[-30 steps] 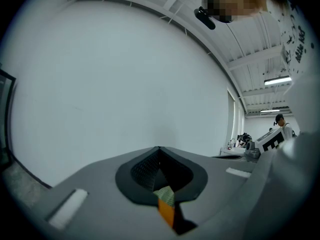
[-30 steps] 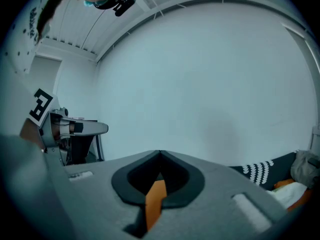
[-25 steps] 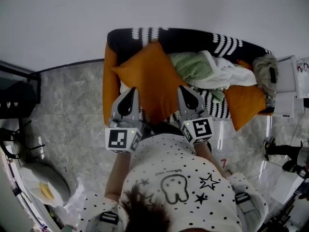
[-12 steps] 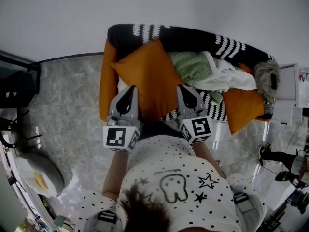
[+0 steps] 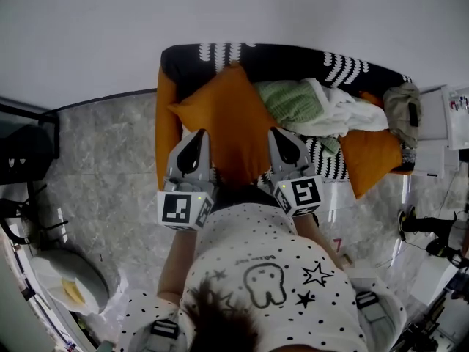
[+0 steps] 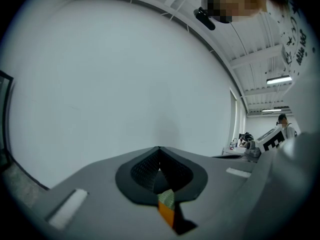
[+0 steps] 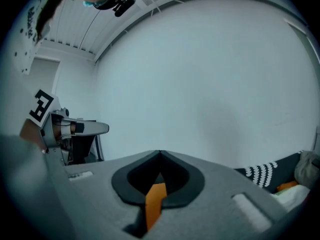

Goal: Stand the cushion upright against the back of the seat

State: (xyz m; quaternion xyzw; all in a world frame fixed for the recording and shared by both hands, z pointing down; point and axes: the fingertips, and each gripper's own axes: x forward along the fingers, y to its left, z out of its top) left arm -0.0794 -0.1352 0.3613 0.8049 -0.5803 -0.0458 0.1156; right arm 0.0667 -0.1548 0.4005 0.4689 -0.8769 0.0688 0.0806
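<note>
Slippage is my worry: my right tool [image 5: 283, 135] grips only a thin fold of the cushion [image 5: 227, 112], my left tool [image 5: 196, 135] is clenched shut, so it may flop forward.

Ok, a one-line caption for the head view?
Seen from above, the left gripper and right gripper pinch the orange cushion over the sofa.

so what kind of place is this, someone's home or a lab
Likely a lab or studio dressed as a living room: a sofa with an orange cushion on marble-look floor against a bare wall, under ceiling strip lights.
</note>
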